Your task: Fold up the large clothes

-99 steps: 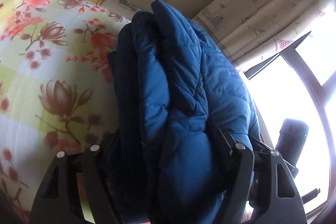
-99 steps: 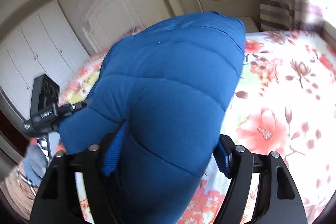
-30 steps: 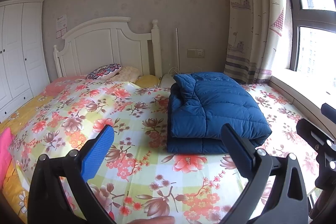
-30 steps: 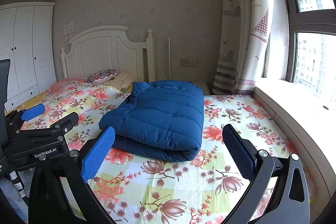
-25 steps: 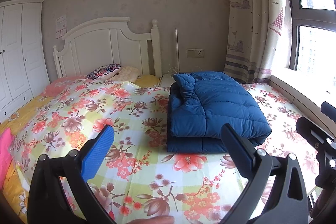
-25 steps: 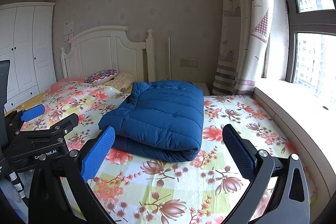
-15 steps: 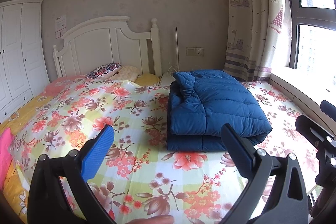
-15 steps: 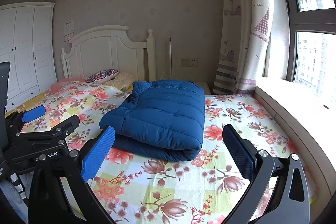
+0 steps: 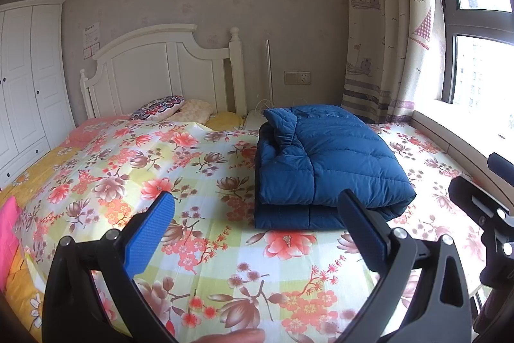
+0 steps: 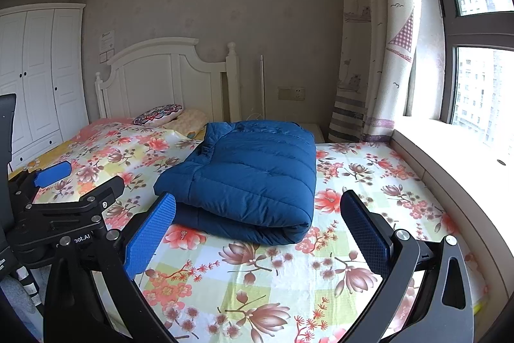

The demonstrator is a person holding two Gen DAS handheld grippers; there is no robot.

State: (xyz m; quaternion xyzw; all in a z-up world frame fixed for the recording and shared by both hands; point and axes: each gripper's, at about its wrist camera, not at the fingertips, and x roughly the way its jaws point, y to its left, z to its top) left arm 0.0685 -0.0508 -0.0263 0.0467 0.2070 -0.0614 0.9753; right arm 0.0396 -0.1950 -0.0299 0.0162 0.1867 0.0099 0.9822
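A blue puffer jacket (image 9: 324, 166) lies folded in a thick bundle on the floral bedspread (image 9: 180, 169), toward the window side of the bed. It also shows in the right wrist view (image 10: 253, 176). My left gripper (image 9: 257, 227) is open and empty, held back from the bed's near edge, well short of the jacket. My right gripper (image 10: 257, 224) is open and empty too, held off the bed in front of the jacket. The left gripper's body (image 10: 64, 208) shows at the left of the right wrist view.
A white headboard (image 9: 160, 69) and pillows (image 9: 160, 108) stand at the far end. A white wardrobe (image 9: 29, 79) is on the left. A curtain (image 9: 385, 21) and a window sill (image 10: 449, 150) run along the right. The right gripper's body (image 9: 482, 214) shows at the right edge.
Earlier both grippers were shut on the jacket and held it up. Now it lies folded on the bed and both grippers are open and drawn back. Little has moved in the last second.
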